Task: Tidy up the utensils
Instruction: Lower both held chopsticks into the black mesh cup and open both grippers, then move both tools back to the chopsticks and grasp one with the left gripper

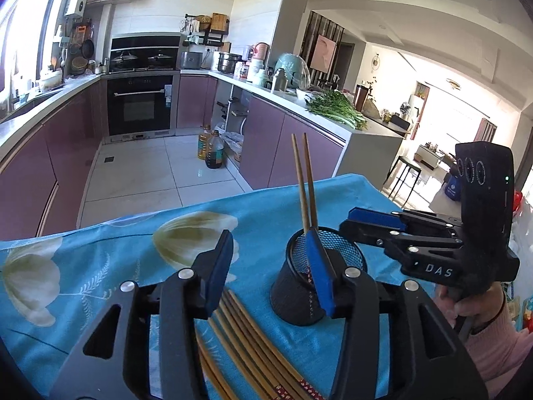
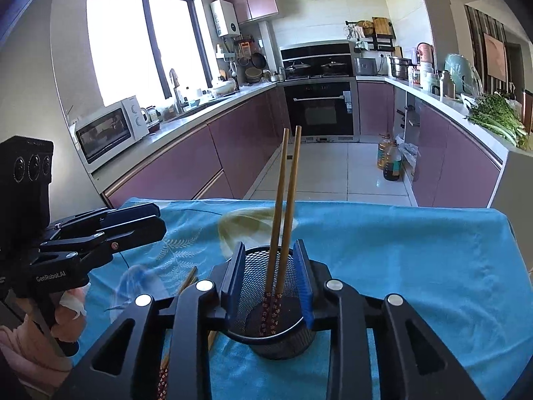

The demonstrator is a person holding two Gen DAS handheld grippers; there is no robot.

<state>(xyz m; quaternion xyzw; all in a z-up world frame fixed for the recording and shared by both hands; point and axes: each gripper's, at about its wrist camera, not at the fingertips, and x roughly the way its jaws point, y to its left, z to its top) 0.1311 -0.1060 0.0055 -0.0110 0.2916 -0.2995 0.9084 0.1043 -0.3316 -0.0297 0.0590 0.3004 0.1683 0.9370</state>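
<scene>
A black mesh cup [image 1: 299, 303] [image 2: 283, 336] stands on the blue flowered tablecloth [image 1: 100, 250] [image 2: 399, 250]. Two wooden chopsticks [image 1: 304, 180] [image 2: 286, 200] stand upright in it. My right gripper [image 2: 269, 276] hovers over the cup's rim, open; the two chopsticks rise between its blue pads without touching them. It also shows from the side as the right gripper [image 1: 353, 223]. Left of the cup, my left gripper [image 1: 269, 266] [image 2: 158, 218] is open above several loose chopsticks [image 1: 253, 343] [image 2: 186, 283] lying on the cloth; nothing is held.
The table's far edge [image 1: 233, 196] drops to a tiled kitchen floor with oil bottles [image 1: 213, 153]. Purple cabinets and counters ring the room. A stool [image 1: 406, 166] stands beyond the right corner. Pink-sleeved hands [image 1: 483, 316] hold the gripper handles.
</scene>
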